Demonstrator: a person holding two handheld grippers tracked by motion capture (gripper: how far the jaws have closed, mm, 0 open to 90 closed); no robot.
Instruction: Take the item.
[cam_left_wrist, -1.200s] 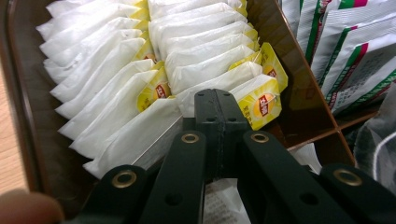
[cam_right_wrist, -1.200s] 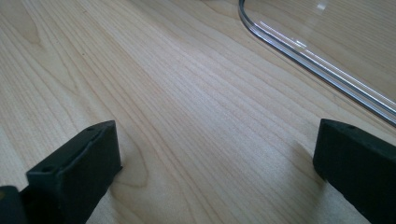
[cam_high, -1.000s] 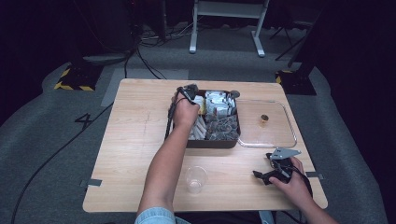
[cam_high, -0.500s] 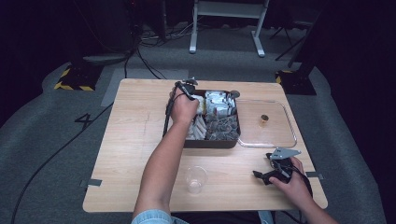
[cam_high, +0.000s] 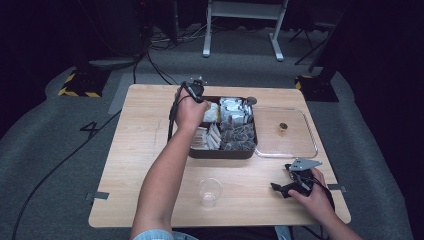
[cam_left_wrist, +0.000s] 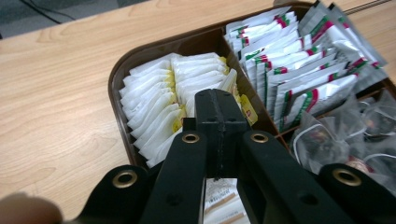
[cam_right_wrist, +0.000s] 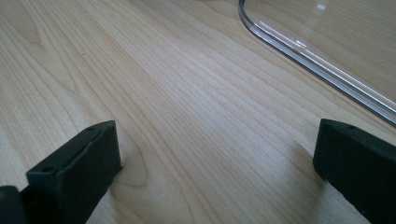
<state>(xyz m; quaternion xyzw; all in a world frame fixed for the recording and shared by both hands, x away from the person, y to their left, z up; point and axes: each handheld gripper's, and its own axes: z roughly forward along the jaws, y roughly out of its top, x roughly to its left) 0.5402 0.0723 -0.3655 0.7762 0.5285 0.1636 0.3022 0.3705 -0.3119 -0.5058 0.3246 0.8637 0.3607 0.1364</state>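
A brown compartment tray sits mid-table. Its far-left compartment holds white tea bags with yellow tags. My left gripper hangs over that compartment, its jaws pointing down. In the left gripper view, the left gripper is shut, and one tea bag with a yellow tag sticks out at the tips, seemingly pinched. My right gripper rests on the wood at the near right. In the right gripper view, the right gripper is open with bare table between the jaws.
Silver sachets and dark clear packets fill other tray compartments. A clear lid with a small brown knob lies right of the tray, its rim just beyond the right jaws. A clear cup stands near the front edge.
My left hand has risen over the tray's far-left compartment and shifted slightly toward the far-left corner. The right hand has kept still.
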